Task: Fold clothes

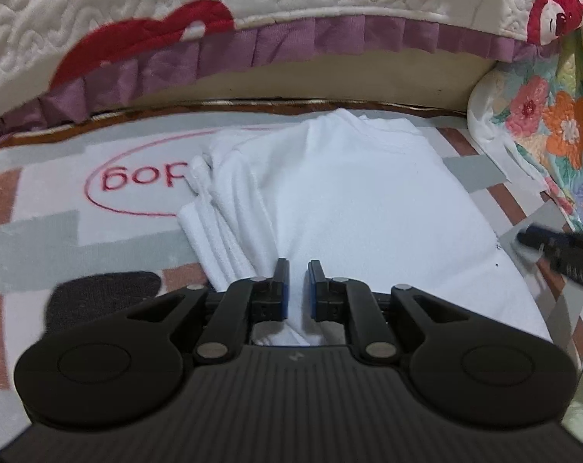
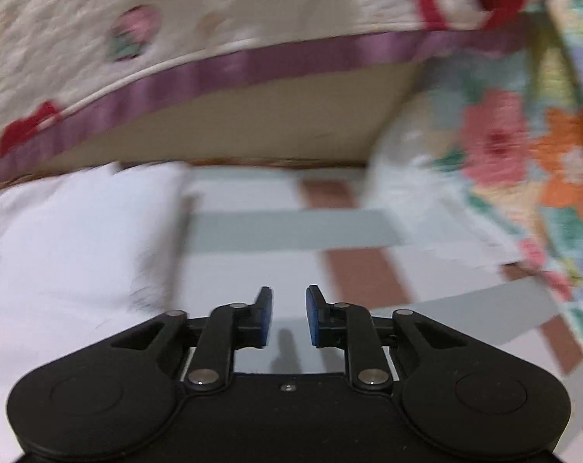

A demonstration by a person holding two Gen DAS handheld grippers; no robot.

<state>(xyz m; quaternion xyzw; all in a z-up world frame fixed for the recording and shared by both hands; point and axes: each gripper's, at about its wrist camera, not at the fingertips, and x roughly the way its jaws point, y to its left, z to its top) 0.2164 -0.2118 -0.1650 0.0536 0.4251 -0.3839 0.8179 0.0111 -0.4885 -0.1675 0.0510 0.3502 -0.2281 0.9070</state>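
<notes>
White cotton garment [image 1: 341, 200] lies partly folded on a patterned floor mat [image 1: 41, 231], one side bunched in pleats. The left gripper [image 1: 298, 289] sits over its near edge, jaws slightly parted around cloth, not clamped. The right gripper [image 2: 288, 316] hangs empty, released, beside it. Folding looks midway.

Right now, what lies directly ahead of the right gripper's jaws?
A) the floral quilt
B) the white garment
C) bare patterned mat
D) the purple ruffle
C: the right gripper stands open with nothing between its jaws, over the mat; the white garment lies off to its left in the right wrist view.
</notes>
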